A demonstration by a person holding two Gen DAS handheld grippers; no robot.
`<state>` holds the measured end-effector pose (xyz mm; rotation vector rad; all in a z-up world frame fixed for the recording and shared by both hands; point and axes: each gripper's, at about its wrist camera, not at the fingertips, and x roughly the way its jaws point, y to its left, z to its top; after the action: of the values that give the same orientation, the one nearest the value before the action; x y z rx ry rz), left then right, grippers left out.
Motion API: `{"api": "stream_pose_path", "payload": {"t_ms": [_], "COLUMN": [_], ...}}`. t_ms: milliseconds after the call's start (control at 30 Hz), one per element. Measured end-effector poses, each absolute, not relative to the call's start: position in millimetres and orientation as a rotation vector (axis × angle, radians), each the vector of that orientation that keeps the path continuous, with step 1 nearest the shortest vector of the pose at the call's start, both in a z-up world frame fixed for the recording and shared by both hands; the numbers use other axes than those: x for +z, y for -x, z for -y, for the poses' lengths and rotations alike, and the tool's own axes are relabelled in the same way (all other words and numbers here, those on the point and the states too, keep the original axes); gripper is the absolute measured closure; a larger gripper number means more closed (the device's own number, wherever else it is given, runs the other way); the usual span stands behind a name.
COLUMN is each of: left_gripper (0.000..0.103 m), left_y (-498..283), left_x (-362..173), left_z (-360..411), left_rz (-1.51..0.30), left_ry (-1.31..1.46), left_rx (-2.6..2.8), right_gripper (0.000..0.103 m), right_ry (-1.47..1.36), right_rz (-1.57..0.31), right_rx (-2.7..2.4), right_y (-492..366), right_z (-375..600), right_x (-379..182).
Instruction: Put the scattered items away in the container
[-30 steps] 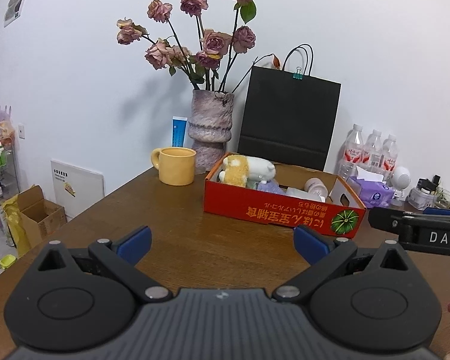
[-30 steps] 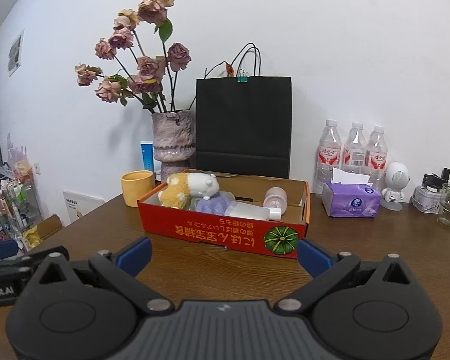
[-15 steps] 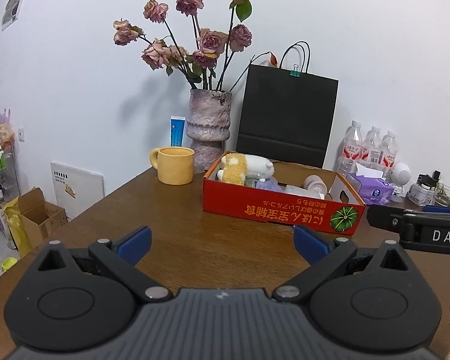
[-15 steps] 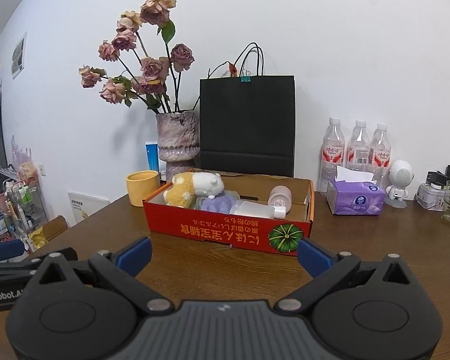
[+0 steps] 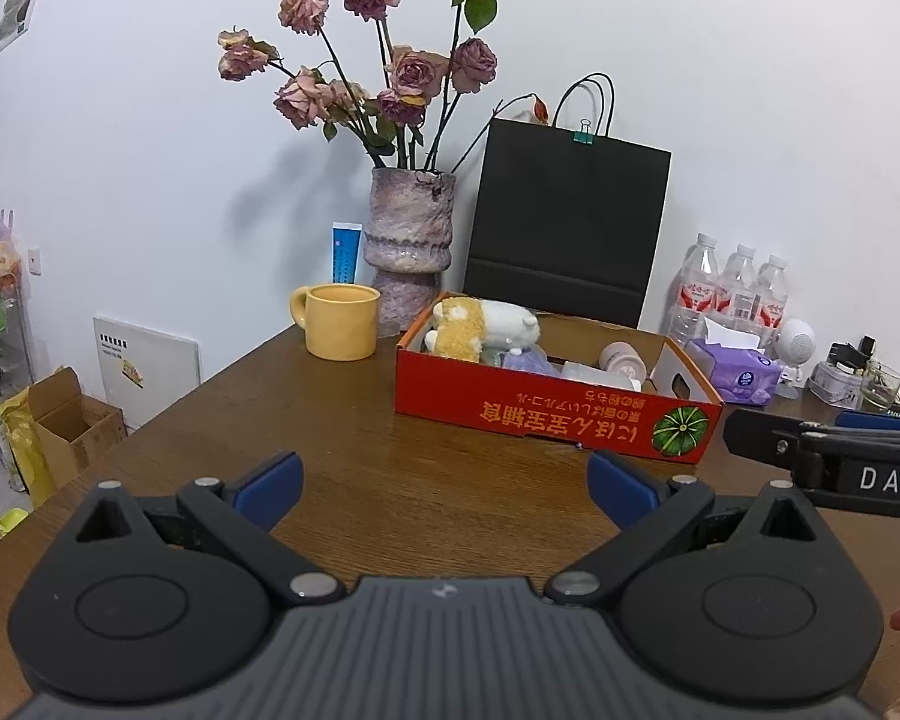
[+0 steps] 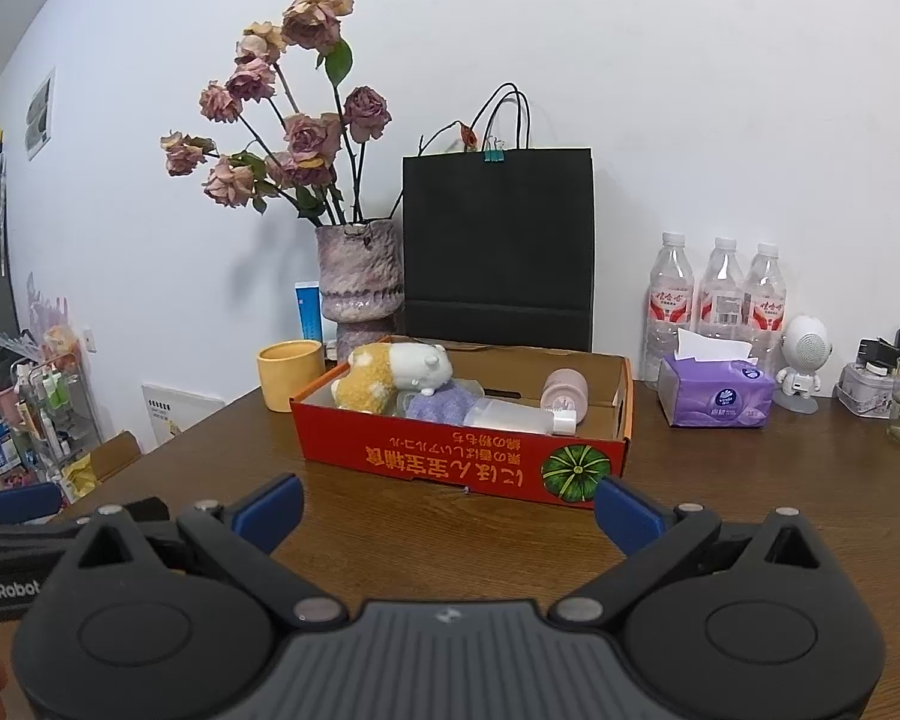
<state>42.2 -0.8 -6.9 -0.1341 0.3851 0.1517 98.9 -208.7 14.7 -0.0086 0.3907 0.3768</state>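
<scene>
Now both grippers, left (image 5: 444, 489) and right (image 6: 447, 501), empty, jaws apart. Box (image 6: 450, 459) at 12 o'clock holds soft plush toy (image 6: 390, 375), light; slippery bottle (image 6: 513, 414) best gripped mid-body.

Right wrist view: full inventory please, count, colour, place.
box: 1, red cardboard, table centre
plush toy: 1, yellow-white, box left end
purple item: 1, in box beside plush
white bottle: 1, lying in box
pink jar: 1, box right side
mug: 1, yellow, left of box
vase: 1, mauve, dried roses, behind box
paper bag: 1, black, against wall
water bottles: 3, clear, right rear
tissue pack: 1, purple, right of box
table: 1, brown wood
right gripper: open, empty
left gripper: open, empty
</scene>
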Motion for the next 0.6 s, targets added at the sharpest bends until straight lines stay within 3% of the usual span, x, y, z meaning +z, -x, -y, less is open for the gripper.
{"api": "stream_pose_path", "payload": {"t_ms": [600], "left_gripper": [0.000], "left_y": [-42.4], "left_x": [-7.4], "left_z": [1.7], "left_rz": [-0.393], "left_ry": [0.132], "left_rx": [0.151], "right_gripper": [0.000], "right_ry": [0.004], "right_rz": [-0.394], "right_rx": [0.382], "right_y": [-98.1], "right_z": [208.1], "right_x": [14.6]}}
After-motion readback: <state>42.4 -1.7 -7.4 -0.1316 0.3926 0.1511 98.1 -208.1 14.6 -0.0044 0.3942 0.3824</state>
